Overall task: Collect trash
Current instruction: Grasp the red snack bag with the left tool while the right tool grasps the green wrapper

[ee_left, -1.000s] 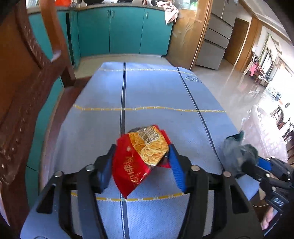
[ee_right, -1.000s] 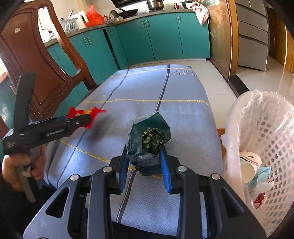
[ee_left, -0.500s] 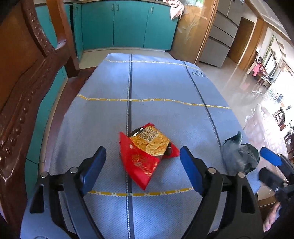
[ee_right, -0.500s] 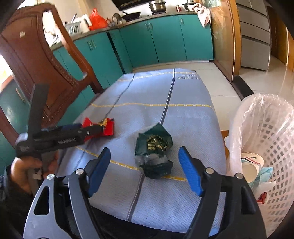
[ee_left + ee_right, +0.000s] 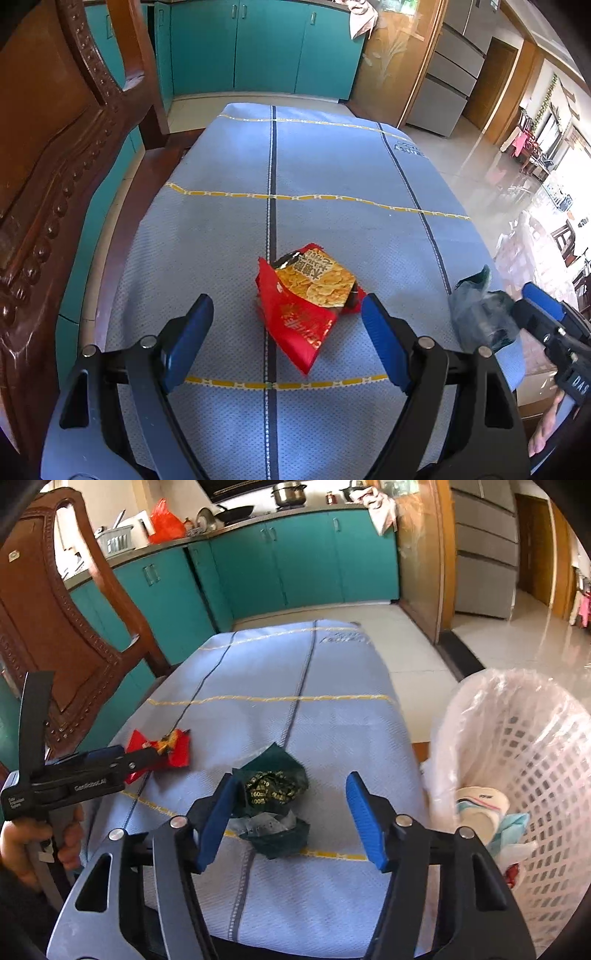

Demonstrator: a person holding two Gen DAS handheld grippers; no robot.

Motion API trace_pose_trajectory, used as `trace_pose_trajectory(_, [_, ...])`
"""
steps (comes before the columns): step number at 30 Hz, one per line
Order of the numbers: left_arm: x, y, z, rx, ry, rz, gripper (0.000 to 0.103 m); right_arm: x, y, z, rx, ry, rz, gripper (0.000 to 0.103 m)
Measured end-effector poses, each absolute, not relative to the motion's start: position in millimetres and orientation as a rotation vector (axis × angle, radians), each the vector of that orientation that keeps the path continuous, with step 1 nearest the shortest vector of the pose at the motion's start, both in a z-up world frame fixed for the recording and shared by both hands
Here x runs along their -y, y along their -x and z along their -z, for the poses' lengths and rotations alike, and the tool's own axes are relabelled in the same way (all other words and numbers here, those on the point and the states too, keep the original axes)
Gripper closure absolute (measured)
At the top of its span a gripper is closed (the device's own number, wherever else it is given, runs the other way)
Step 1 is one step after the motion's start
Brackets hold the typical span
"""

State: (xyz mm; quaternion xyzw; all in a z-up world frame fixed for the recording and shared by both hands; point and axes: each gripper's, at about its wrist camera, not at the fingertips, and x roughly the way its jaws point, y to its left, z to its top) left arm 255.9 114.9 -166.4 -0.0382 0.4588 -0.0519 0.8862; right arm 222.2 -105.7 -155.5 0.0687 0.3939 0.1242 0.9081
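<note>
Red/yellow snack bag (image 5: 308, 306), dk green wrapper (image 5: 271, 801), blue cloth (image 5: 332, 177) w/ yellow stripes.

two snack wrappers (image 5: 308, 301) (image 5: 273, 801), two hand-held grippers (image 5: 286, 336) (image 5: 290, 816), one basket (image 5: 532, 775)

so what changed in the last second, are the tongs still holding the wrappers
No. Both let go: the left tongs opened and dropped the red snack bag onto the blue cloth, and the right tongs opened and released the dark green wrapper. Both wrappers now lie loose between open jaws. The white basket and its contents stayed as they were.
</note>
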Motion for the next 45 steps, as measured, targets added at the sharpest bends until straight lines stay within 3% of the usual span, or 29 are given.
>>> trace_pose_trajectory(16, [-120,-254,165,-0.953,0.082,0.097,0.018,68,-228,178,-0.889,-0.143,-0.399,0.042])
trace_pose_trajectory(22, [-117,-253,163,-0.938,0.071,0.101,0.018,65,-223,178,-0.862,-0.116,-0.386,0.053])
trace_pose_trajectory(42, [-66,-268,183,-0.994,-0.15,0.126,0.012,80,-215,168,-0.835,-0.004,-0.294,0.053])
trace_pose_trajectory(43, [-66,-268,184,-0.998,-0.15,0.13,0.016,79,-215,168,-0.836,0.0,-0.296,0.053])
trace_pose_trajectory(44, [-65,-269,186,-1.0,-0.148,0.133,0.029,78,-214,168,-0.837,0.005,-0.297,0.053])
trace_pose_trajectory(45, [-65,-270,188,-1.01,-0.143,0.14,0.033,78,-214,167,-0.835,0.01,-0.298,0.053])
